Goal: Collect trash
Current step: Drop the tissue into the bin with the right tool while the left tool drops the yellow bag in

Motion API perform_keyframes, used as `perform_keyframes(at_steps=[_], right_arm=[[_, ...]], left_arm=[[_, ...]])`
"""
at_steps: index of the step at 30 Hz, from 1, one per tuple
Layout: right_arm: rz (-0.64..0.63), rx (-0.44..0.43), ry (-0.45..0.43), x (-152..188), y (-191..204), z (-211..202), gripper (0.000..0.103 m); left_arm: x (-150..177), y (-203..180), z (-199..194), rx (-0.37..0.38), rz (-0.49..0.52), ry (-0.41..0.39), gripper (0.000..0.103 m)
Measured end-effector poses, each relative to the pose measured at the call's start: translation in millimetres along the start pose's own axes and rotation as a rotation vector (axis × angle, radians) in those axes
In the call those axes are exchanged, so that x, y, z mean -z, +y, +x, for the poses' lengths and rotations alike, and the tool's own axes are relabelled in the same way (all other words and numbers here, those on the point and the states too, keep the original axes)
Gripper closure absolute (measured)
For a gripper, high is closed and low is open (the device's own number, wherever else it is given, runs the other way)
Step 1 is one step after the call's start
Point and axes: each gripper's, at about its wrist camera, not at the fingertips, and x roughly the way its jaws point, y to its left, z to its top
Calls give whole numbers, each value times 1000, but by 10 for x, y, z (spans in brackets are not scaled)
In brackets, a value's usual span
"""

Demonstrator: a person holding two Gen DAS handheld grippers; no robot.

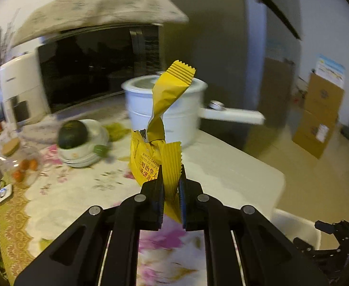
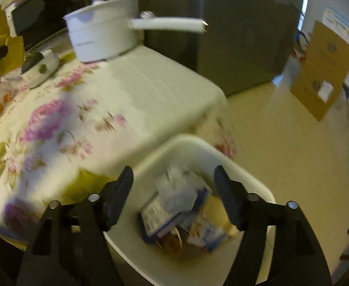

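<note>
My left gripper [image 1: 171, 178] is shut on a yellow snack wrapper [image 1: 161, 109], torn and twisted, held upright above the floral tablecloth [image 1: 79, 190]. The wrapper and left gripper also show at the far left of the right wrist view [image 2: 6, 47]. My right gripper [image 2: 174, 181] is open and empty, hovering over a white trash bin [image 2: 191, 143] beside the table's edge. The bin holds several wrappers and a clear plastic bag [image 2: 177, 188]. The bin's corner shows in the left wrist view [image 1: 296, 224].
A white pot with a long handle [image 1: 174, 109] stands behind the wrapper, by a microwave [image 1: 91, 66]. Stacked bowls with a dark green fruit [image 1: 73, 134] and a glass jar [image 1: 14, 159] sit left. Cardboard boxes [image 2: 322, 66] stand on the floor at right.
</note>
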Motion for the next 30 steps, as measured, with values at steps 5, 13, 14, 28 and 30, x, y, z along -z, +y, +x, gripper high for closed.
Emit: perform_keyframes(at_steps=[5,13,14,28,30], right_arm=[[90,26,-10,151,-253,-148,17],[192,208,-127,283,-717,-475,7],[206,236,-135,300,-778,-499,7],[332,308,-204,363,-1163,-720,7],[331,300,-235,348,-1135,-774,7]], left_arm=[[131,-474,47,149,34,71,92],[280,-1140,96,394,52,177,89],[302,-1237,115,436,54,199,88],[544,-1737,88,417,122,227,39],[511,-1723,11,313,151,152,28]])
